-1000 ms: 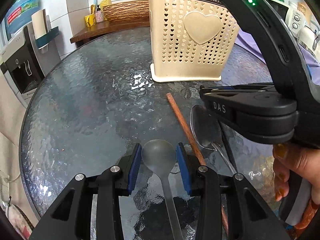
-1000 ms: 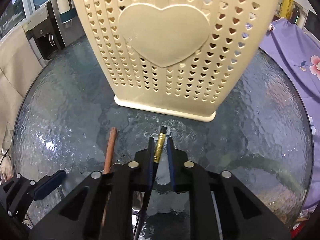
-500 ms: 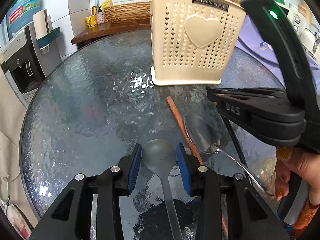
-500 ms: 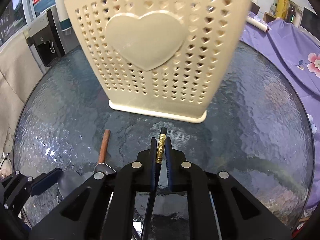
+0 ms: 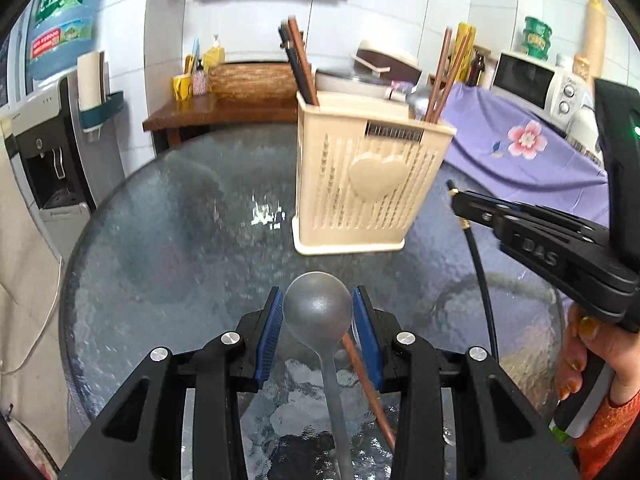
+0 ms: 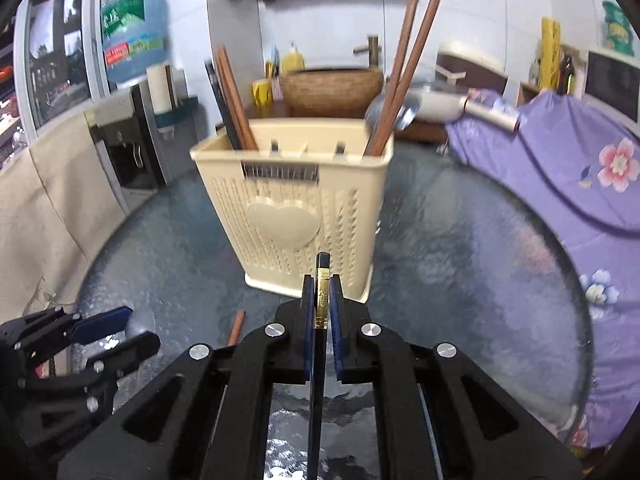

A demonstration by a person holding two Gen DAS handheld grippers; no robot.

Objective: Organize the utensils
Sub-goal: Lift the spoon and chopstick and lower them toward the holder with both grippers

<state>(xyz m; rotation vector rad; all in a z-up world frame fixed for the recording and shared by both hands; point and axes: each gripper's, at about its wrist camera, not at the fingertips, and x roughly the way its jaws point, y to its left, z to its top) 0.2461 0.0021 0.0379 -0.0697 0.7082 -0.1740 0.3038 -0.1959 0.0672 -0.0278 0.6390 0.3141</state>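
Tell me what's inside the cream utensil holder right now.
The cream utensil holder has dark and brown chopsticks at its left end, two reddish-brown chopsticks and a metal spoon at its right. The middle slots look empty; its walls hide everything lower down.

My left gripper (image 5: 318, 318) clamps a grey spoon (image 5: 318, 308) by its bowl, handle running back toward me. Beneath it a brown chopstick (image 5: 370, 392) lies on the glass table (image 5: 168, 240). Ahead, cream utensil basket (image 5: 360, 184) upright, chopsticks standing inside. At right my right gripper (image 5: 454, 196) pinches a black chopstick (image 5: 482, 280), hand (image 5: 580, 356) below it.
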